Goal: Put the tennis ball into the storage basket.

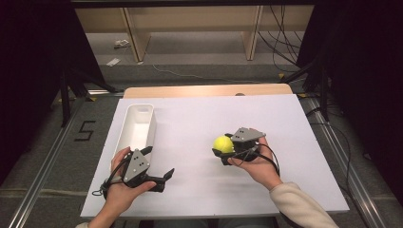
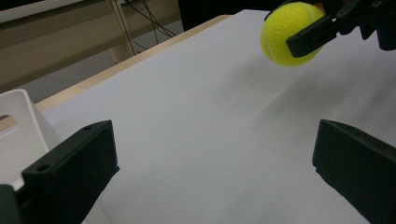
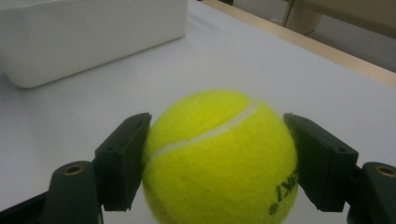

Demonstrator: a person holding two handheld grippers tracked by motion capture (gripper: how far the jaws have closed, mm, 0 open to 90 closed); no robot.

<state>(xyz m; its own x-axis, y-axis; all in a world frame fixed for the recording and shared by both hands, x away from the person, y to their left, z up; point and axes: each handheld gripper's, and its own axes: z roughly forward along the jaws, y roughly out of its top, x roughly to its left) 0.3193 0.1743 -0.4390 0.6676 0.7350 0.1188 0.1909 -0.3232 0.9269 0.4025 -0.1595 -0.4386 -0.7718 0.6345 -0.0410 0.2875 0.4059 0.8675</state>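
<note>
White-topped table (image 1: pixel 199 190), long white bin (image 1: pixel 138 124) along its left side.

The tennis ball (image 3: pixel 219 158) has a fuzzy yellow felt nap, crossed by a smooth pale seam and black printed lettering. The jaws of the right tongs (image 3: pixel 219 163) pressed against it look like matt black plastic, as do those of the left tongs (image 2: pixel 215 177). The worktop (image 1: pixel 199 118) is covered in a smooth, matt white sheet, with a light wood edge at the far side. The white bin (image 1: pixel 138 124) appears to be smooth plastic with a faint sheen
</note>
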